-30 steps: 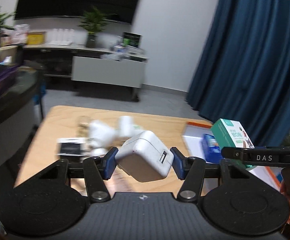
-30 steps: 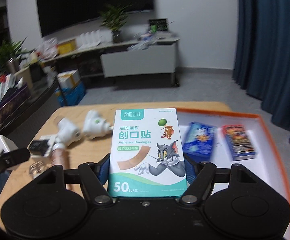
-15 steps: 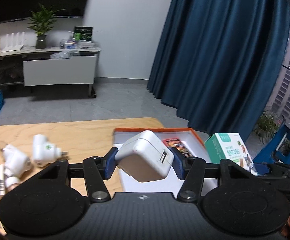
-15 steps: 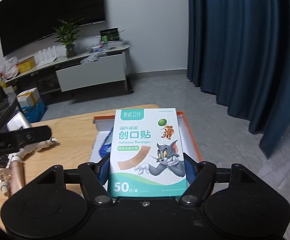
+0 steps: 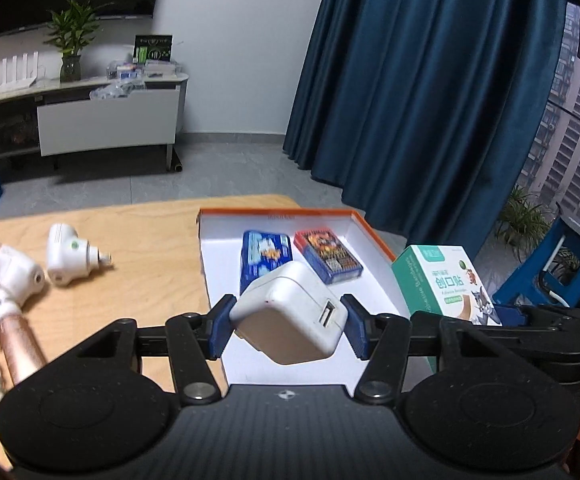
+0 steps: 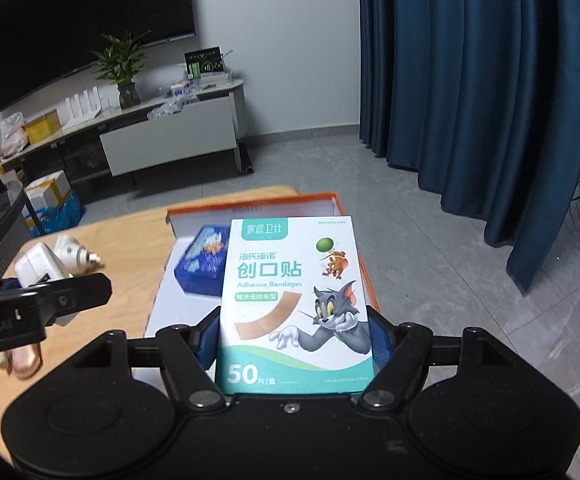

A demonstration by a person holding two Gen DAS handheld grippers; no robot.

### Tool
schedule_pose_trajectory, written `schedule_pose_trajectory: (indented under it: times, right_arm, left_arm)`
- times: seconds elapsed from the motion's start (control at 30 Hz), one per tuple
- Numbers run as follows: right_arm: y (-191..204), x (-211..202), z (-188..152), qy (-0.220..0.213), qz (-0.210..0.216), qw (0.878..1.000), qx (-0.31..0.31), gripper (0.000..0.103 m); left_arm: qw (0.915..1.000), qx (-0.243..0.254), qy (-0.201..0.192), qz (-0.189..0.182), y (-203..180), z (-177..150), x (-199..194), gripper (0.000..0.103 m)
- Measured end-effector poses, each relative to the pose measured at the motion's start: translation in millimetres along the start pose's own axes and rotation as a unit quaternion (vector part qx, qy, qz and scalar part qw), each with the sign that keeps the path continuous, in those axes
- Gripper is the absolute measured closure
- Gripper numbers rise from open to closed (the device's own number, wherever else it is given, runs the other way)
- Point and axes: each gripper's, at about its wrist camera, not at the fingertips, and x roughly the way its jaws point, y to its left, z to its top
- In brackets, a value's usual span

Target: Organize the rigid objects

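My left gripper (image 5: 288, 326) is clamped on the hard, smooth white plastic charger cube (image 5: 290, 320) by its flat sides, over the near end of the white tray with the orange rim (image 5: 278, 212), while my right gripper (image 6: 294, 340) squeezes the light, crushable green and white cardboard bandage box (image 6: 294, 300) low on its edges.

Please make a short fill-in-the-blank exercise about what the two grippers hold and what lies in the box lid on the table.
1. The left gripper is shut on a white ____.
2. The right gripper holds a box of adhesive ____.
3. Inside the orange-rimmed tray lie a blue pack and a ____ pack.
4. The tray rests on a ____ table.

Missing words: charger; bandages; red; wooden
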Motion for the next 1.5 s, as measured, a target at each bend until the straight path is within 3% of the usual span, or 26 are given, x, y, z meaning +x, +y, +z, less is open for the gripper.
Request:
schedule_pose_trajectory:
  times: [0.3,1.5]
  right_arm:
    - [5,-2,-13,0.017,-0.004,1.0,-0.02,0.019]
    - [5,4,-3,0.005,0.01,1.0,-0.027,0.019]
  left_arm:
    - [0.9997,0.002,0.023,-0.004,-5,-13,5,0.046]
    - [0.9999,0.0,0.003,0.014,3,-1,14,0.046]
